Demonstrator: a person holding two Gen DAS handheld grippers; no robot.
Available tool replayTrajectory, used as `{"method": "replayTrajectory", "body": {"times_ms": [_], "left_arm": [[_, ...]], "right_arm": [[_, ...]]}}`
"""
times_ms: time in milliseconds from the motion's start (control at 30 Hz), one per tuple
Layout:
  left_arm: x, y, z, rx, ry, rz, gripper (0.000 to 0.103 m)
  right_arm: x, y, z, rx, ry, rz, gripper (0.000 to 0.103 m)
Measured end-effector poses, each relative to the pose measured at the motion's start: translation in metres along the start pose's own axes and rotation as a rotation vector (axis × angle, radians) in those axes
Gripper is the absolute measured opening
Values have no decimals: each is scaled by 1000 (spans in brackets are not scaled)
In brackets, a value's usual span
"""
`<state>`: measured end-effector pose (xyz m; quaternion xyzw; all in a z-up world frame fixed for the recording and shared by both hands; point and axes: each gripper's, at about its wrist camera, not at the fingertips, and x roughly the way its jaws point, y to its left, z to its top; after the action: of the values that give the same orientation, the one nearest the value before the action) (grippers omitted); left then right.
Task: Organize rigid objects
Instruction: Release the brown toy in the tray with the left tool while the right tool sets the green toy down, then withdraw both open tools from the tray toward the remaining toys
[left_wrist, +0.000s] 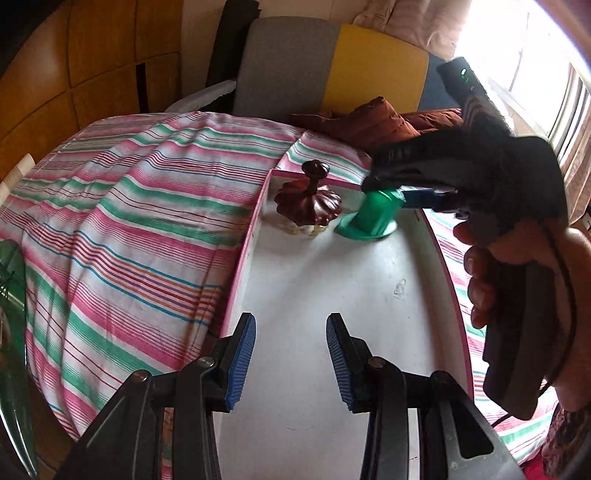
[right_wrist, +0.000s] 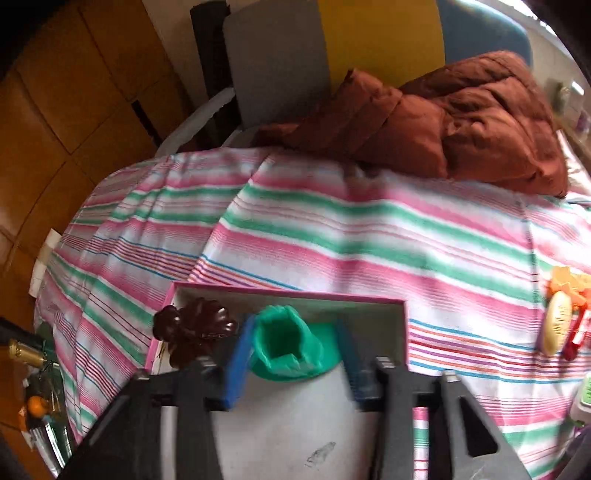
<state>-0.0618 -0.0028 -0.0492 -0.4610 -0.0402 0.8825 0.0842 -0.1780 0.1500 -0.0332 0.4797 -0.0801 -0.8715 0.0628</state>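
Right gripper (right_wrist: 291, 354), jaws parted and clear of the upright green cup (right_wrist: 286, 347) standing between them; left gripper (left_wrist: 291, 362) open, farther back.

A striped bed (right_wrist: 332, 236) bears a pink-rimmed box (right_wrist: 288, 293) and brown quilt (right_wrist: 461, 122).

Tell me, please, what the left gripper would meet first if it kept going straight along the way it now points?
Most likely the bare white floor of the pink-edged box: the left gripper is open, empty and angled down over it. The dark red lobed lid and green plastic cup stand farther on, though depth is unclear.
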Motion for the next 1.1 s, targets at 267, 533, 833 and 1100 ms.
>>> {"method": "replayTrajectory", "body": {"times_ms": [267, 533, 833, 1100], "left_arm": [[-5, -13, -6, 20, -2, -67, 40], [-18, -43, -16, 96, -18, -132, 40], [-29, -86, -33, 205, -2, -198, 40], [-36, -115, -48, 259, 9, -199, 40]], "right_arm": [[-54, -18, -22, -28, -98, 4, 64], [-91, -64, -60, -10, -86, -75, 64], [-128, -140, -110, -39, -74, -270, 64], [-158, -239, -138, 91, -67, -445, 59]]}}
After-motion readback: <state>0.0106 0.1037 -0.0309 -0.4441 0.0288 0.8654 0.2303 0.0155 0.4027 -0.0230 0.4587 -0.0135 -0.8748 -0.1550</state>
